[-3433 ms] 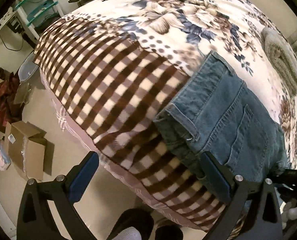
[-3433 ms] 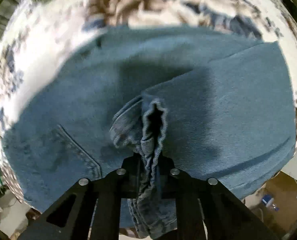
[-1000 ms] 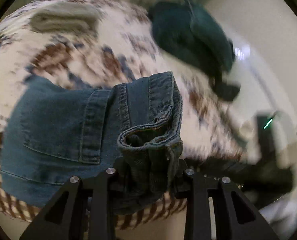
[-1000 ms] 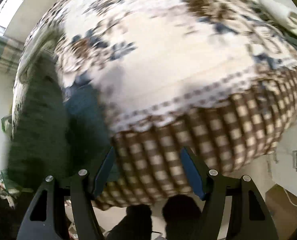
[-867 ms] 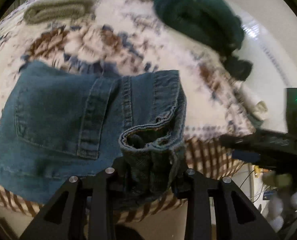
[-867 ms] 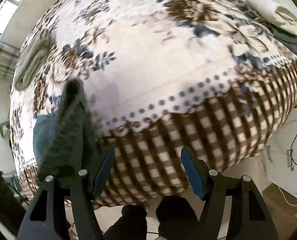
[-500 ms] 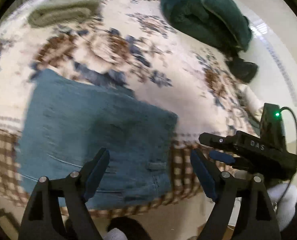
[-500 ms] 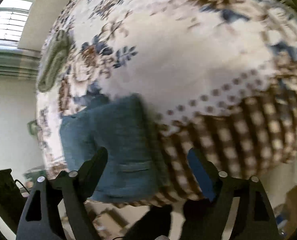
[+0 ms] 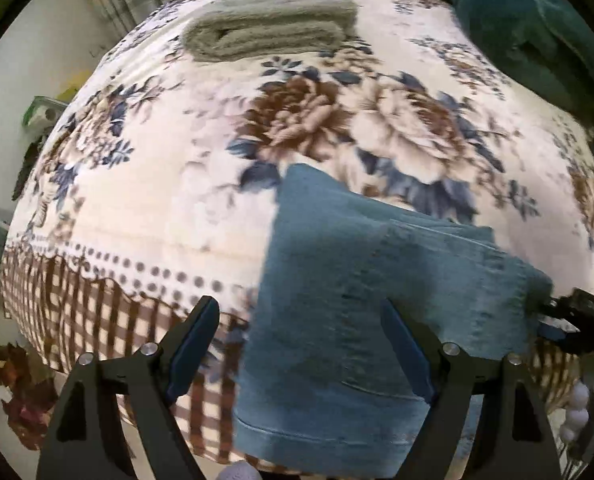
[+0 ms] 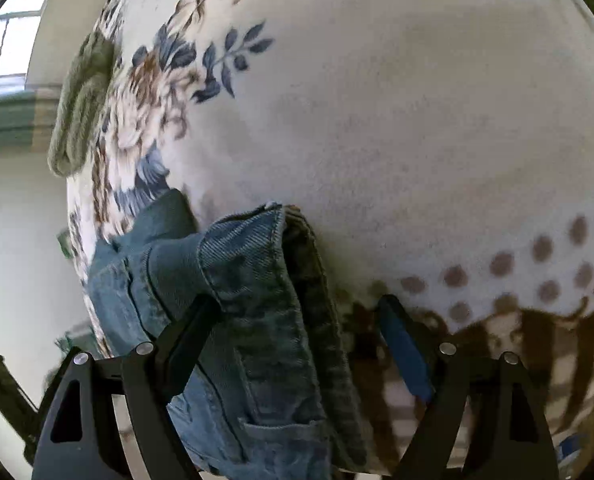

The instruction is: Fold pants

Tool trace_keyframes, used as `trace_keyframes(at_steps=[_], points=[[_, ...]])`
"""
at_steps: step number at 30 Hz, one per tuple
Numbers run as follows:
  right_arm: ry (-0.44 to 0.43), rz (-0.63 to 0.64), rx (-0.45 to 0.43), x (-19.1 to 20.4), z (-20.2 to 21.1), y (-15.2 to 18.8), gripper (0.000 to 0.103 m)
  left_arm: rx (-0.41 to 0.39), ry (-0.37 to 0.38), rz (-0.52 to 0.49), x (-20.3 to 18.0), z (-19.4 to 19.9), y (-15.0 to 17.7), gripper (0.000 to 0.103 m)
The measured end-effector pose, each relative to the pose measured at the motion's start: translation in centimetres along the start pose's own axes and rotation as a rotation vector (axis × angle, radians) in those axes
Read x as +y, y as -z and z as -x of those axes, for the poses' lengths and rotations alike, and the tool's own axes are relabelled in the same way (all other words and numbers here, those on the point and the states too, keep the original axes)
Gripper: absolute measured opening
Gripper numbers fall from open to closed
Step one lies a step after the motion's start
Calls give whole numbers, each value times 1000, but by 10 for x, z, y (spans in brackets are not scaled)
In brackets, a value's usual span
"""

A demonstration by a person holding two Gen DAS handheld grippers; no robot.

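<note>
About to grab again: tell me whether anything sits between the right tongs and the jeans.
Nothing visible does. The right tongs are open, with the folded edge of the jeans directly between the fingers, lying on the floral blanket.

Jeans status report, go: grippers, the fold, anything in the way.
Left gripper open, right gripper open, neither gripping. Jeans folded on bed edge. Towel well clear.

Floral blanket (image 9: pixel 217 168), grey towel(?) (image 9: pixel 273 26)
</note>
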State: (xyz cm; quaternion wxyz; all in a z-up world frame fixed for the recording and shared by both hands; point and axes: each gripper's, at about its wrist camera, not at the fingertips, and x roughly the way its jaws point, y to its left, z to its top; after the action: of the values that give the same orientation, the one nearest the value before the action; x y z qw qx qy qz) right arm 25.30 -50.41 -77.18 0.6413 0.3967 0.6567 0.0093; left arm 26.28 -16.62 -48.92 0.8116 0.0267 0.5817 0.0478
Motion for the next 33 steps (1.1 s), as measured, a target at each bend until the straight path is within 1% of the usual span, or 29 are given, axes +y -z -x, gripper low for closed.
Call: trace_keyframes(at_steps=[2, 3, 4, 8, 10, 11, 14, 16, 18, 20, 21, 22, 24, 25, 26, 27, 28, 29, 30, 31, 33], points=[[-37, 9, -10, 4, 1, 2, 54, -3, -13, 2, 3, -2, -5, 82], [-43, 5, -11, 8, 0, 3, 51, -2, -16, 5, 5, -3, -6, 82], [-43, 11, -25, 14, 1, 5, 35, 1, -15, 9, 6, -5, -8, 82], [31, 68, -79, 41, 12, 11, 23, 10, -6, 22, 9, -7, -11, 82], [43, 76, -118, 49, 27, 12, 22, 20, 6, 35, 12, -7, -12, 82], [44, 89, -153, 54, 40, 12, 21, 25, 17, 46, 14, -8, -12, 82], [58, 132, -221, 73, 64, 8, 21, 41, 48, 77, 20, -11, -14, 82], [63, 146, -246, 77, 75, 3, 21, 51, 58, 85, 23, -15, -17, 82], [89, 165, -260, 81, 79, -10, 21, 59, 69, 92, 24, -21, -22, 82], [106, 157, -250, 70, 81, -20, 21, 72, 80, 96, 25, -30, -28, 82], [112, 146, -217, 65, 74, -29, 22, 79, 83, 110, 26, -35, -32, 82], [120, 134, -193, 55, 71, -32, 25, 86, 98, 131, 28, -41, -38, 82], [153, 105, -139, 43, 55, -42, 35, 100, 120, 156, 30, -52, -46, 82], [175, 93, -113, 37, 51, -43, 39, 117, 121, 149, 29, -61, -51, 82], [190, 79, -98, 33, 49, -43, 40, 150, 104, 117, 26, -73, -54, 83], [192, 57, -98, 29, 53, -40, 42, 172, 96, 98, 24, -82, -54, 84], [187, 24, -105, 25, 61, -34, 51, 183, 97, 90, 25, -89, -54, 85], [178, -2, -109, 22, 68, -27, 52, 187, 104, 86, 26, -91, -53, 87], [167, -39, -118, 18, 78, -12, 52, 190, 114, 86, 29, -91, -53, 89], [163, -60, -121, 15, 84, -2, 53, 195, 128, 93, 33, -89, -52, 89], [114, -145, -110, 7, 91, 30, 53, 190, 126, 103, 42, -74, -46, 89]])
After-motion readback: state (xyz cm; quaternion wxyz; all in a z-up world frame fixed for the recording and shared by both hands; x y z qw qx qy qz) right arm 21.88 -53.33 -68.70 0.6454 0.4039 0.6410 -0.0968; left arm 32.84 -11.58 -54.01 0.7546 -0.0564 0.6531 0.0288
